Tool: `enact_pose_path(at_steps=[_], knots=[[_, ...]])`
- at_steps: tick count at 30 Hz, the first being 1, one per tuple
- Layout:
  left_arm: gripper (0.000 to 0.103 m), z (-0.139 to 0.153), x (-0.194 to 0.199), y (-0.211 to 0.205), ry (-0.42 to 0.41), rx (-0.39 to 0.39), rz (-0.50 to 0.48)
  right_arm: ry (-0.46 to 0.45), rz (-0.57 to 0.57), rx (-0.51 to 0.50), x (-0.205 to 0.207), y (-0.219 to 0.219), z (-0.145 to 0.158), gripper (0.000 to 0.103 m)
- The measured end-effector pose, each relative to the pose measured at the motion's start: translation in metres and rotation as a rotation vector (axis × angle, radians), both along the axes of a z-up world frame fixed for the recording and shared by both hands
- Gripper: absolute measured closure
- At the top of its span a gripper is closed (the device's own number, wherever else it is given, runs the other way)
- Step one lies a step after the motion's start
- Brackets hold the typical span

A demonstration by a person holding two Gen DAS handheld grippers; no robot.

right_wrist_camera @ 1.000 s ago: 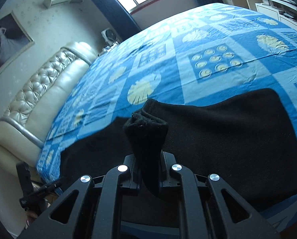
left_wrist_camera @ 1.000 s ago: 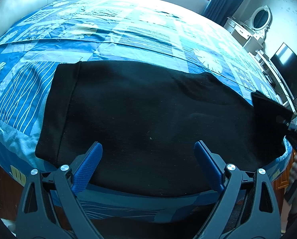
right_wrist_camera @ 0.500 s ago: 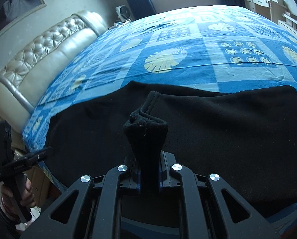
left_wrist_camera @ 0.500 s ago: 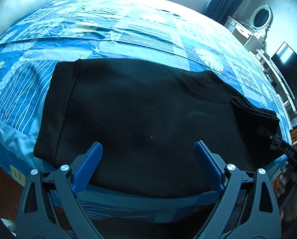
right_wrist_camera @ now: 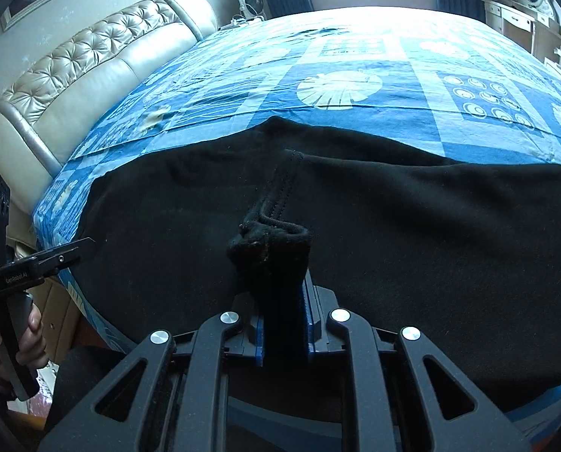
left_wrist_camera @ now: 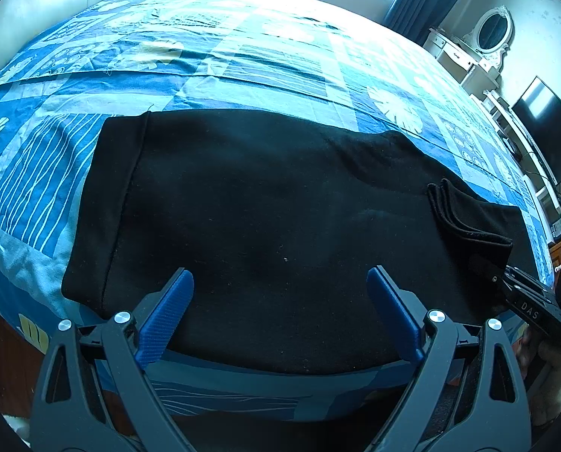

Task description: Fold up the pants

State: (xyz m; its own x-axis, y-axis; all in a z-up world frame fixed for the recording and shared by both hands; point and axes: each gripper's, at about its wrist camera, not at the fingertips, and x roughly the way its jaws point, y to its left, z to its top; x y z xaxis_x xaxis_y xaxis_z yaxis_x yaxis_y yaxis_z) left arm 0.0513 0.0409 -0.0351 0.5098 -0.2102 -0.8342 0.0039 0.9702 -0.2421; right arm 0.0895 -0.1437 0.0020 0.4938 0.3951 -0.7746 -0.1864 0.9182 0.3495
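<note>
Black pants (left_wrist_camera: 250,218) lie flat across the near edge of a blue patterned bed, waistband at the left. My left gripper (left_wrist_camera: 280,282) is open and empty, hovering over the near edge of the pants. My right gripper (right_wrist_camera: 280,301) is shut on the bunched leg cuffs (right_wrist_camera: 269,241), holding them over the lower leg. In the left wrist view the cuffs (left_wrist_camera: 465,214) are folded back over the pants at the right, with the right gripper (left_wrist_camera: 506,275) behind them. The left gripper (right_wrist_camera: 66,252) shows at the left of the right wrist view.
The blue bedspread (left_wrist_camera: 243,56) stretches far behind the pants. A tufted beige headboard (right_wrist_camera: 73,75) stands at the left. A white dresser with an oval mirror (left_wrist_camera: 491,34) and a dark TV (left_wrist_camera: 544,128) stand at the right. The bed edge runs just under my grippers.
My right gripper has carried the leg cuffs leftward and lower over the pants, toward the waistband. The left gripper has stayed open in place.
</note>
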Motion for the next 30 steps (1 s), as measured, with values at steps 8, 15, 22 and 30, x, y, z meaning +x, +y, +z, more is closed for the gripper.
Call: enact_pose_path(at_steps=[8,15,22,30], knots=[[0.010,-0.001,0.000,-0.001,0.003,0.002,-0.002,0.014,0.008,0.048,-0.005,0.005,0.002,0.069],[0.010,-0.001,-0.001,-0.001,0.003,0.003,-0.002,0.025,0.025,0.083,-0.011,0.009,0.003,0.060],[0.010,-0.002,-0.002,-0.002,0.003,0.005,-0.002,0.081,0.033,0.132,-0.008,0.014,-0.010,0.058],[0.010,-0.003,-0.002,-0.003,0.003,0.010,-0.003,0.124,0.012,0.263,-0.004,-0.001,-0.022,0.058]])
